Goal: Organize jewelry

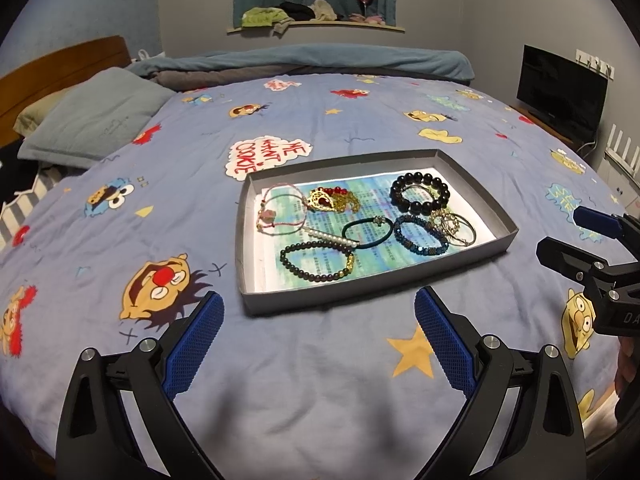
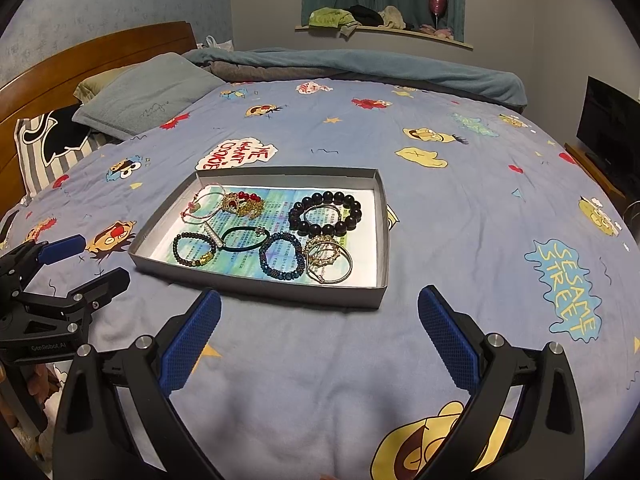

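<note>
Jewelry lies gathered in a shallow grey cardboard tray (image 1: 472,254) on the bed, a little beyond both grippers. The left gripper (image 1: 320,338) hangs over the blue Sesame Street bedspread (image 1: 320,400) with its blue-padded fingers spread wide, nothing between them — the right gripper (image 2: 320,336) is likewise wide apart and empty, just short of the tray's near wall.

Inside the tray, on a printed paper liner (image 1: 320,216), the nearest pieces are a small dark beaded bracelet (image 1: 316,262) with a few gold beads and a blue sparkly beaded bracelet (image 1: 420,236). Just past them lie a dark green hair tie (image 1: 366,232), touching a white pearl bar (image 1: 328,236), and a cluster of thin gold bangles (image 1: 454,226) beside the blue bracelet. Farther back sit a pink cord bracelet (image 1: 276,210), a gold pendant with red beads (image 1: 330,198) and a chunky black bead bracelet (image 1: 420,194) — the last ringing a thin bangle.

Beyond the tray the bedspread runs to a grey pillow (image 1: 96,120), a rolled teal blanket (image 1: 320,60) and a wooden headboard (image 1: 60,68). A dark television (image 1: 560,92) stands at the right, and a curtained window ledge (image 1: 320,28) holds crumpled clothes.
</note>
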The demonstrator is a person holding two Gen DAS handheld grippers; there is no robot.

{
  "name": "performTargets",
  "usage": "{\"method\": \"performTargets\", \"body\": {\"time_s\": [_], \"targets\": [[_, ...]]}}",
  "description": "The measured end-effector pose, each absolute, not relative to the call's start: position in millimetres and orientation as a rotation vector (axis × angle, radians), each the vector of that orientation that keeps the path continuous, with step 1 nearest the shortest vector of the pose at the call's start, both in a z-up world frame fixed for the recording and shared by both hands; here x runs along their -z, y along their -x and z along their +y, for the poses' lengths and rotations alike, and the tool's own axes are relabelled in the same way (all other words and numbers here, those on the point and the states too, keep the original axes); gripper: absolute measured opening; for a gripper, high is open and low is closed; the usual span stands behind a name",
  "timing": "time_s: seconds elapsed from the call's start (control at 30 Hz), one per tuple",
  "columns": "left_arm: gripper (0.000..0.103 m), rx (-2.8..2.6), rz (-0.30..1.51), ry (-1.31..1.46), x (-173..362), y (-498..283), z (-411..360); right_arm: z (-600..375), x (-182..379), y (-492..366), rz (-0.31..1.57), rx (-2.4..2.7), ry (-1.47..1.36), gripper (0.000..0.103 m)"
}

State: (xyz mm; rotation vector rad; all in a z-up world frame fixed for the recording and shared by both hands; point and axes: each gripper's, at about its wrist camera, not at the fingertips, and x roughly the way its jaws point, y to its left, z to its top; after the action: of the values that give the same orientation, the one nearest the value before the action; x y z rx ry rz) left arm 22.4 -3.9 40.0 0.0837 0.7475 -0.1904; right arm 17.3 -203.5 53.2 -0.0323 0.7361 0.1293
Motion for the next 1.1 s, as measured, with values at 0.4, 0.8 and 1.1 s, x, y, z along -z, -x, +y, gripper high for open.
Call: {"method": "performTargets", "body": {"time_s": [0.4, 0.8, 1.1], "targets": [[0.096, 0.191, 0.749, -0.085, -39.4, -22.6, -2.4, -203.5, -52.2, -17.6, 0.739, -0.129, 0.031, 0.097], [0.096, 0.201, 0.747, -0.079, -39.7, -22.2, -3.8, -202.7, -50.5, -16.9, 0.741, -0.13, 0.033, 0.097], [0.096, 0.23, 0.717, -0.097, -38.6, -20.3, 0.3, -202.4, -49.0, -17.2, 0.745, -0.131, 0.033, 0.097]]}}
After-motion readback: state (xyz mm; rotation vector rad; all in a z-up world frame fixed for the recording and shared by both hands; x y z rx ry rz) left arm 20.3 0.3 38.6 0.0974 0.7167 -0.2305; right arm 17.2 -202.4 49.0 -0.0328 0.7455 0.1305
